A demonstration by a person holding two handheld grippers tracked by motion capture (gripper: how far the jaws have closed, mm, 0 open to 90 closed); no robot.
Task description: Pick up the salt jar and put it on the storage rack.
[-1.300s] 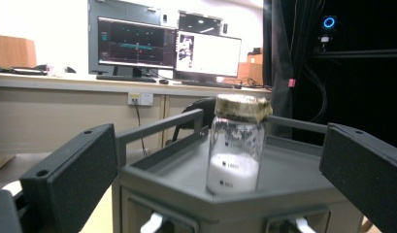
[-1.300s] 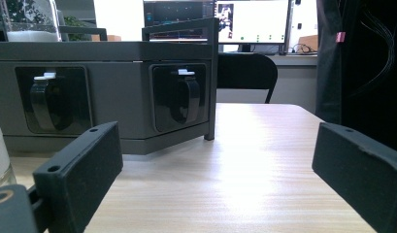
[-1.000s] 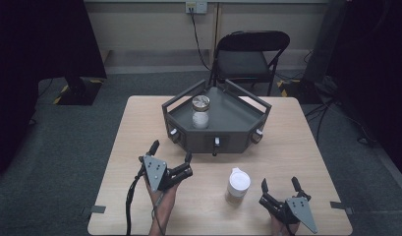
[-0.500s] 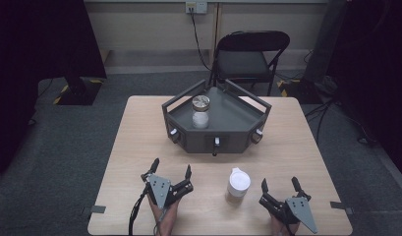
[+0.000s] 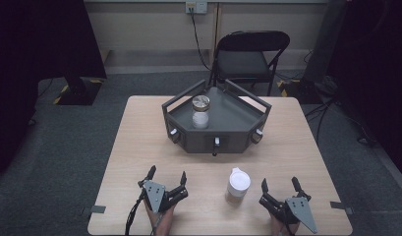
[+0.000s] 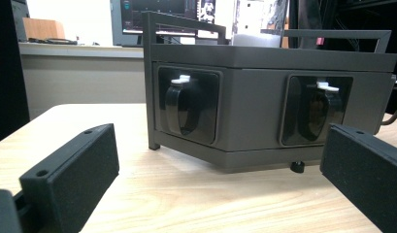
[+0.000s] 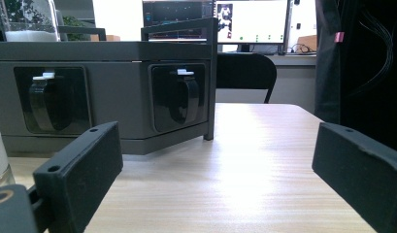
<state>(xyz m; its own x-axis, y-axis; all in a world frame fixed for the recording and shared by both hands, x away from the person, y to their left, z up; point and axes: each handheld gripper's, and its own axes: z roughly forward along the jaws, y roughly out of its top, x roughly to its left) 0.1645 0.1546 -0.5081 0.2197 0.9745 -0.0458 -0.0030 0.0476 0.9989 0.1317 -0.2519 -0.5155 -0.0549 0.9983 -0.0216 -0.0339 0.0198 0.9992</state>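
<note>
Resting near the table (image 5: 120,162) edge, both claws gape.

Ahead of my left gripper (image 5: 166,177) the wooden table (image 5: 139,142) lies bare up to the dark angular tray (image 5: 238,142), so I can pass forward there until its front wall with the recessed black latches (image 6: 179,104) blocks me. My right gripper (image 5: 279,186) has bare table ahead and to its right, toward the far edge. Just to its left the white-lidded cup (image 5: 238,184) stands between my two grippers. On the tray a lidded jar (image 5: 200,112) stands behind the raised rail.
</note>
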